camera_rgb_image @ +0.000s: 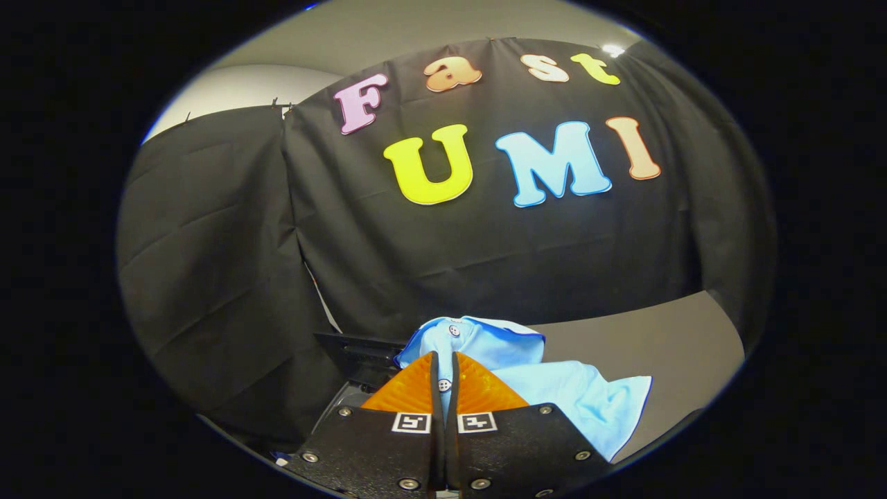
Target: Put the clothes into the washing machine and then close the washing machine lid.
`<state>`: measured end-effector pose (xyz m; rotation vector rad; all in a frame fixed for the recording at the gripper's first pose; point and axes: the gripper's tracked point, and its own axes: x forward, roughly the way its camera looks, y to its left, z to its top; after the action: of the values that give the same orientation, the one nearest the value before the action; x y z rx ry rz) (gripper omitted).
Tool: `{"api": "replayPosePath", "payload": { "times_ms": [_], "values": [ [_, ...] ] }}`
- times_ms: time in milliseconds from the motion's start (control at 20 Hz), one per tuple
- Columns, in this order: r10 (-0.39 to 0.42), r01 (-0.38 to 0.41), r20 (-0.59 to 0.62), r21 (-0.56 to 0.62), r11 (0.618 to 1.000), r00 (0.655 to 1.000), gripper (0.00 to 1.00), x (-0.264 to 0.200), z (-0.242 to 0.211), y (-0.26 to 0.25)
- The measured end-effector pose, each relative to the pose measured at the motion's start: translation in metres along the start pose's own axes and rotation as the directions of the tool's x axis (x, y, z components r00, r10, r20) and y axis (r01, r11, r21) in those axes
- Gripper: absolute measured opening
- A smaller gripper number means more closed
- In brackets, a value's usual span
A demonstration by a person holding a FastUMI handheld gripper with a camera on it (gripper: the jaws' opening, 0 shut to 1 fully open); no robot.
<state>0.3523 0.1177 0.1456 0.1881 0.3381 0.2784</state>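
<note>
Fingers [444,371] pinched nearly together on the button placket of the light blue shirt [554,391] hold it bunched up off the grey desk [658,333], likely for carrying to the washing machine.

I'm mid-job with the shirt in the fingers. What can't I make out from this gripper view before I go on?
- Washing machine: a dark part shows beyond the fingers; the gripper and the light blue shirt cover the rest, so lid and drum cannot be judged.
- Shirt: its lower part is cut off behind the gripper body.
- Grip: the fingers are closed on a fold at a button; how much cloth they hold is hidden.
</note>
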Motion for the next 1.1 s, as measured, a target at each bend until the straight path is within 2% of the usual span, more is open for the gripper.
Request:
{"api": "replayPosePath", "payload": {
  "times_ms": [500, 1100],
  "values": [
    [0.077, -0.077, -0.021, -0.024, 0.997, 0.997, 0.0, 0.019, -0.022, 0.078],
    [0.102, -0.104, -0.074, -0.019, 0.994, 0.992, 0.0, 0.049, -0.077, 0.149]
  ]
}}
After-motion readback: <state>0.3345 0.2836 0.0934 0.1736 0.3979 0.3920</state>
